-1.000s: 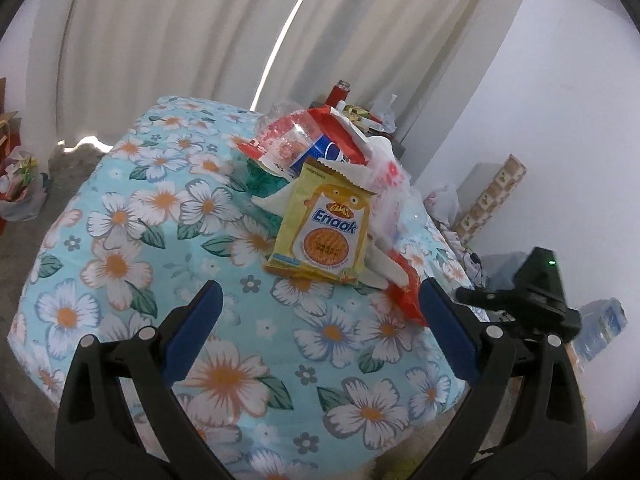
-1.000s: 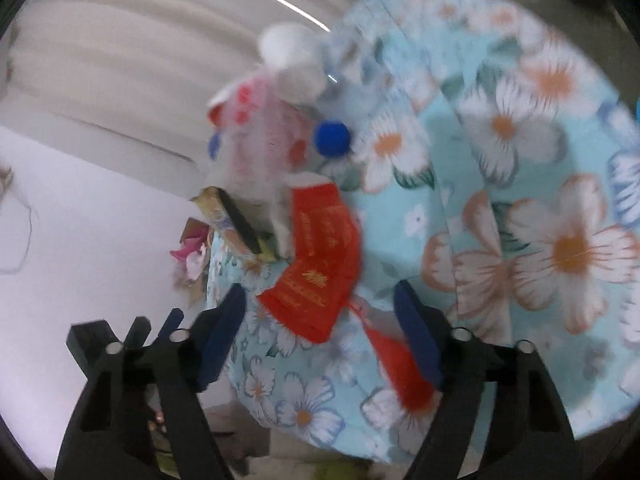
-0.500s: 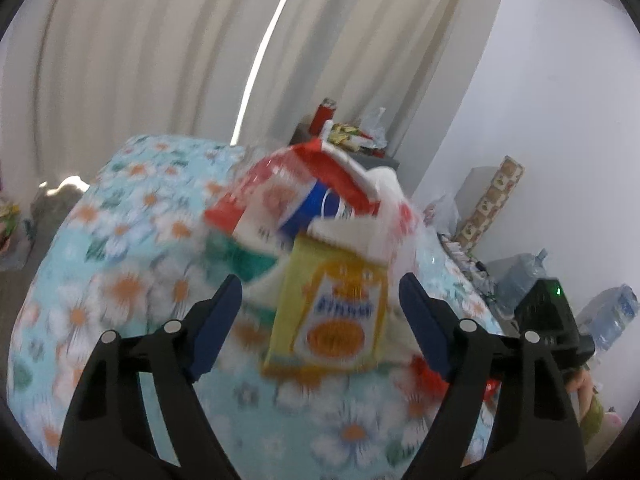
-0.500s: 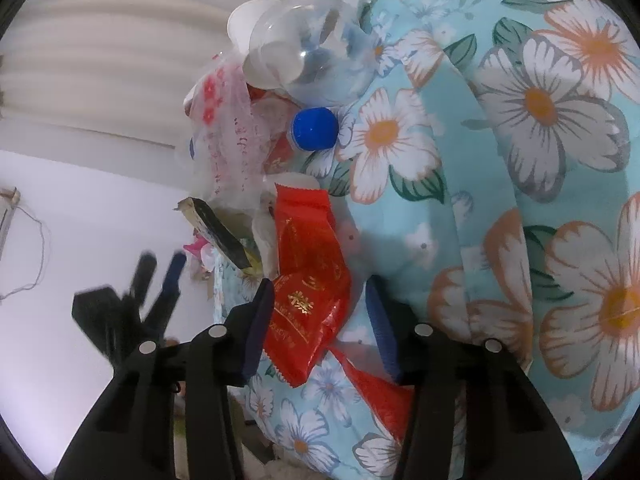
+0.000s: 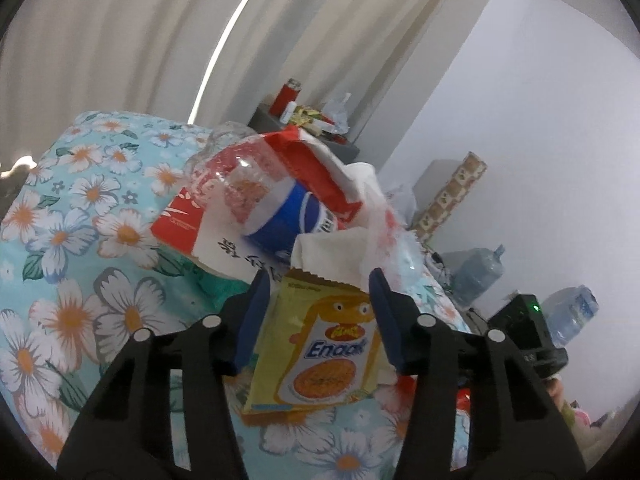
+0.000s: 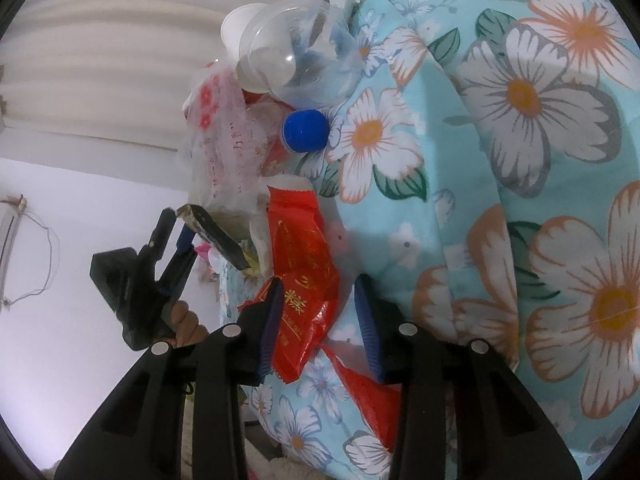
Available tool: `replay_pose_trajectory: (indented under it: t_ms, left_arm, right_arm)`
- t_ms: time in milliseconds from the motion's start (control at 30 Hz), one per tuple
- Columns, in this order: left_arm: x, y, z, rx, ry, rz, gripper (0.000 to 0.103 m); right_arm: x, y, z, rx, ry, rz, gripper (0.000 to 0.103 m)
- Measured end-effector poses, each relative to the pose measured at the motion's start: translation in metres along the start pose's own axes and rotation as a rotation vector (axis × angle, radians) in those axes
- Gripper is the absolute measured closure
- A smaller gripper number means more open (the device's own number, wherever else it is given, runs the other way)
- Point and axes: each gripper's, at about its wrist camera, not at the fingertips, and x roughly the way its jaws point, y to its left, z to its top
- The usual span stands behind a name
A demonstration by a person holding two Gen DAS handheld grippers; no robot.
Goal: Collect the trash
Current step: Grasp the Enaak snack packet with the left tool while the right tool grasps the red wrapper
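"Enaak" reads on the yellow snack packet; Chinese characters mark the red wrapper, illegible.

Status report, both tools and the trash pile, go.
Left tool closing around yellow snack packet, pads not yet on it. Right tool closing around red wrapper, left pad touching. Crushed clear bottle and bags piled behind on floral cloth.

Both grippers closed in: left gripper around the yellow packet, right gripper around the red wrapper.
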Motion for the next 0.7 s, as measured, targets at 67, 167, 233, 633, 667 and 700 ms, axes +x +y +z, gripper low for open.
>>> replay_pose_trajectory:
  t_ms: [67, 167, 233, 633, 667, 700]
  left_arm:
    - [-0.007, -0.005, -0.006, 0.006, 0.003, -0.011, 0.058]
    - [-0.017, -0.011, -0.014, 0.005, 0.005, -0.015, 0.058]
    - [-0.025, -0.014, -0.022, 0.002, 0.002, -0.014, 0.058]
    - [-0.04, -0.032, -0.054, 0.119, 0.021, 0.107, 0.059]
    - [-0.04, -0.034, -0.055, 0.136, 0.023, 0.118, 0.061]
    - [-0.039, -0.036, -0.056, 0.146, 0.023, 0.122, 0.063]
  right_arm:
    - [0.0, -0.001, 0.0, -0.001, 0.001, -0.001, 0.067]
    - [0.0, -0.001, 0.0, 0.001, 0.0, 0.0, 0.067]
    - [-0.001, -0.002, 0.0, 0.007, 0.0, 0.001, 0.067]
    - [0.007, 0.007, -0.004, 0.038, 0.023, -0.001, 0.067]
    - [0.01, 0.008, -0.004, 0.036, 0.024, -0.005, 0.067]
    - [0.013, 0.01, -0.003, 0.032, 0.025, -0.009, 0.067]
